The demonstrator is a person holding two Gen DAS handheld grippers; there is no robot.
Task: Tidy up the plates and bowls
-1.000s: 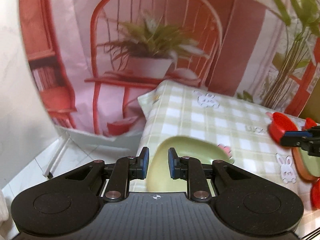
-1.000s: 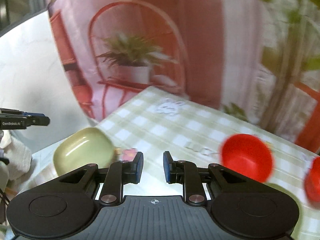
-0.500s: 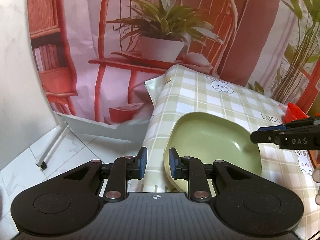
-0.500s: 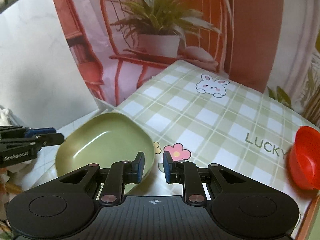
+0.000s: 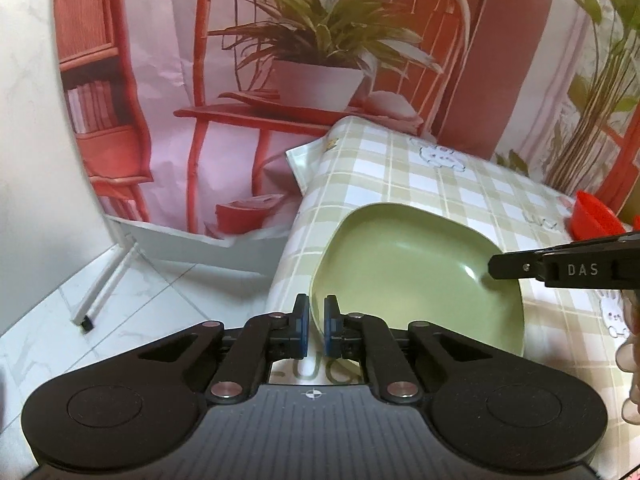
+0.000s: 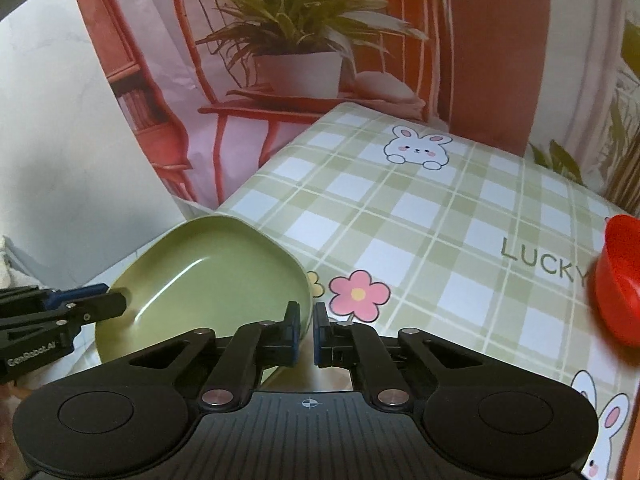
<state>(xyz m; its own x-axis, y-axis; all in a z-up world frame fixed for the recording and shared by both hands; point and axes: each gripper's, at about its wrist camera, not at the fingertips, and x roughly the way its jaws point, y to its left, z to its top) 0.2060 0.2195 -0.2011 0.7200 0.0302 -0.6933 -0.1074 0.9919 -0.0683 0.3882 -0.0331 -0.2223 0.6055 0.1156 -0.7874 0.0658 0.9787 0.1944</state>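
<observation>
Left wrist view shows the left gripper point(image 5: 312, 320) with its blue pads narrowed around the near-left rim of the green plate point(image 5: 416, 268), which sits at the left front corner of the tabletop point(image 5: 440, 184), its edge reaching the table's left edge; whether the pads already press the rim I cannot tell. In the right wrist view the right gripper point(image 6: 304, 330) likewise has its jaws narrow, straddling the plate's right rim, one pad inside the dish and one outside, and contact there is equally unclear. My judgement is that the step in hand is a two-sided pickup: both grips should close evenly on opposite rims, bite deep enough past the lip, and lift together and level, since the glossy surface could slip and the plate sits close to the drop at the table's edge. The plate is a pale green, rounded-square dish with a raised, curved rim and a shiny, empty inside. A red bowl point(image 6: 618, 280) stands well apart toward the right edge of the checked cloth.
</observation>
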